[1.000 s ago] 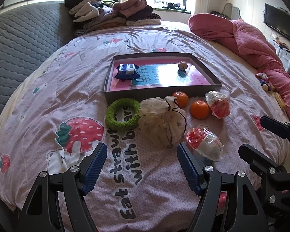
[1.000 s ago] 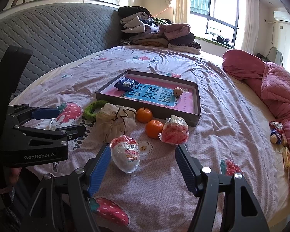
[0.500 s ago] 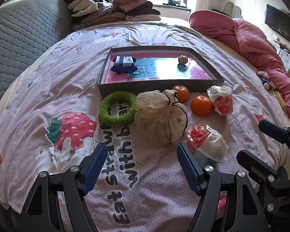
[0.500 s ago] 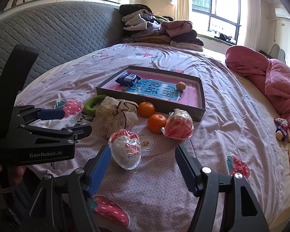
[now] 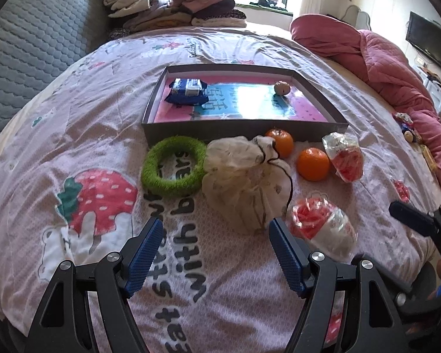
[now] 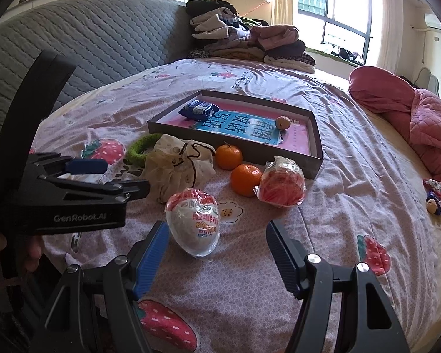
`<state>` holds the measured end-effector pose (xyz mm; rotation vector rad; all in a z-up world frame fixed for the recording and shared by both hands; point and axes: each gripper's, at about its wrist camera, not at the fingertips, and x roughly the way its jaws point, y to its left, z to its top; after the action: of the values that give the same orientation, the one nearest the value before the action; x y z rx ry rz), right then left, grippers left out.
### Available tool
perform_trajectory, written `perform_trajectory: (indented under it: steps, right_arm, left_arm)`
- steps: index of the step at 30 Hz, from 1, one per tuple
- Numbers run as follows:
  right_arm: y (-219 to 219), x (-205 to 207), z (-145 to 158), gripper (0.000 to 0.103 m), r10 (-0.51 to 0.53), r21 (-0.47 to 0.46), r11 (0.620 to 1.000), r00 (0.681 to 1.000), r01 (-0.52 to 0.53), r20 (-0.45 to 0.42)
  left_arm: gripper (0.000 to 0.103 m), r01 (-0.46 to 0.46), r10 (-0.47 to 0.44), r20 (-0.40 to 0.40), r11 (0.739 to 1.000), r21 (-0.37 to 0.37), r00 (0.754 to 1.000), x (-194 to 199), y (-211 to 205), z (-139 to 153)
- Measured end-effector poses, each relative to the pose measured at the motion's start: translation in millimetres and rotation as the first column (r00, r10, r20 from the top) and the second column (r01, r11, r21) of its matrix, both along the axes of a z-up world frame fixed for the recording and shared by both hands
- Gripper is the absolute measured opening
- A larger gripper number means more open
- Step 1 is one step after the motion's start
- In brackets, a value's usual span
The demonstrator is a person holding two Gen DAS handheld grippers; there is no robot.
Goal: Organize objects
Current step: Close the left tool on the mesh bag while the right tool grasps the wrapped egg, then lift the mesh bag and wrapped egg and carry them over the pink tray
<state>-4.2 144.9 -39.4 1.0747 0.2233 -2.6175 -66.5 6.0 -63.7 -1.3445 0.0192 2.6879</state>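
A grey shallow box (image 5: 244,125) (image 6: 314,135) lies on the bed and holds a blue packet (image 5: 188,88) (image 6: 198,110) and a small brown fruit (image 5: 281,88) (image 6: 282,122). In front of it lie a green ring (image 5: 173,166) (image 6: 139,148), a cream drawstring pouch (image 5: 247,179) (image 6: 176,166), two oranges (image 5: 313,163) (image 6: 246,179), and two plastic-wrapped snacks (image 5: 322,228) (image 6: 282,182). My left gripper (image 5: 214,253) is open and empty, just short of the pouch. My right gripper (image 6: 217,253) is open, with the near wrapped snack (image 6: 194,223) between its fingertips, untouched.
A strawberry-print quilt (image 5: 97,194) covers the bed. A pile of folded clothes (image 5: 173,8) sits at the far end, beside a grey padded headboard (image 6: 88,44). A pink duvet (image 5: 397,67) is bunched at the right, with small toys (image 6: 433,195) near it.
Both grippers have moved forward toward the objects. The near wrapped snack now sits between the right gripper's fingertips. Nothing has been taken hold of.
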Motion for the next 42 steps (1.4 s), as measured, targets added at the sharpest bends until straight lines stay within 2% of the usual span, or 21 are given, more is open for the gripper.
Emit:
perform_trajectory:
  steps: [14,17,28,31,33,36,42]
  right_arm:
    - [-11.3,-19.6,-12.7,0.068,0.023,0.008,1.0,1.0,-0.023,0.012]
    - [-16.8,-23.6,-15.1,0.068,0.036,0.003,0.999,0.999,-0.036,0.007]
    - [-30.0,-35.6,-32.4,0.068,0.047,0.014,0.999,0.998,-0.048,0.038]
    - [-25.3,-37.7,-33.7,0.061,0.046,-0.023,0.999,0.998,-0.045,0.052]
    - [-21.9,-38.3,-33.6,0.058,0.049,-0.049,0.998,0.997,-0.046,0.064]
    - [-18.0,-36.6,-32.4,0.055,0.043,-0.063,0.997,0.997,-0.039,0.066]
    - [-14.9,-31.7,-21.8,0.054,0.039,-0.079,0.996,0.998,-0.036,0.04]
  left_arm:
    - [0.076,0.001,-0.004,-0.046,0.998,-0.063,0.999,-42.0,8.9,-2.8]
    - [0.073,0.003,-0.007,-0.052,0.997,-0.074,0.999,-49.8,9.9,-5.3]
    - [0.033,0.081,-0.086,-0.04,0.991,-0.107,0.996,-68.4,25.3,-13.5]
    - [0.02,0.097,-0.101,-0.039,0.99,-0.098,0.994,-70.9,27.9,-13.2]
    - [0.015,0.1,-0.103,-0.032,0.992,-0.08,0.994,-72.1,26.7,-13.1]
    - [0.011,0.111,-0.113,-0.037,0.992,-0.062,0.993,-70.2,25.5,-10.8]
    - [0.01,0.118,-0.12,-0.062,0.992,-0.035,0.991,-61.5,25.4,1.6]
